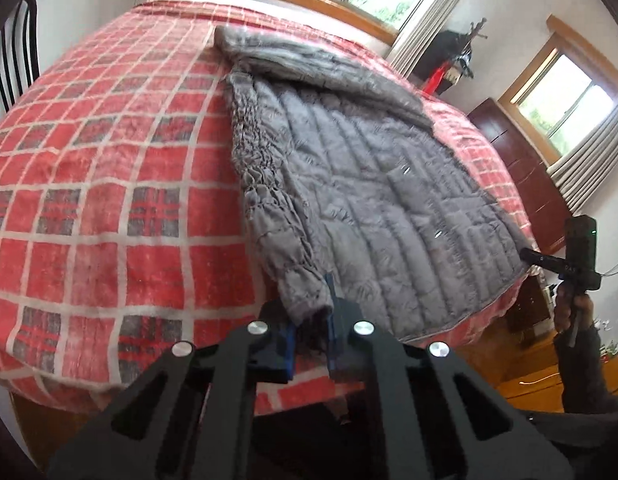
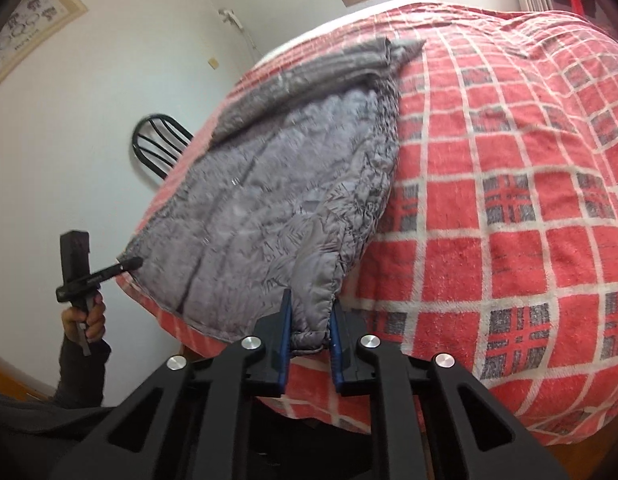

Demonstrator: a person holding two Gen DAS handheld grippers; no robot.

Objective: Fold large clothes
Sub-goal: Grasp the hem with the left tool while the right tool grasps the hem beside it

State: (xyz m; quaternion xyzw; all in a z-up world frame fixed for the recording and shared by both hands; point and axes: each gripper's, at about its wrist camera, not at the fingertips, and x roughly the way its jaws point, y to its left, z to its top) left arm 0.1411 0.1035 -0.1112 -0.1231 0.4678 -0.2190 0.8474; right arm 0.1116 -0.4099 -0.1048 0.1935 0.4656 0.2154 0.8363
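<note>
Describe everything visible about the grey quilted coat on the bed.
The grey quilted coat is a large padded garment, stitched in long channels, of slightly shiny, crinkled fabric. It lies lengthwise on the red plaid blanket, its far end bunched into a thicker folded mass. One long edge is ruched and gathered. Its hem reaches the bed's near edge. The left hand-held gripper is shut on one near corner, the right hand-held gripper on the other.

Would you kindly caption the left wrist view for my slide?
Left gripper shut on grey quilted coat spread across red plaid blanket.
</note>
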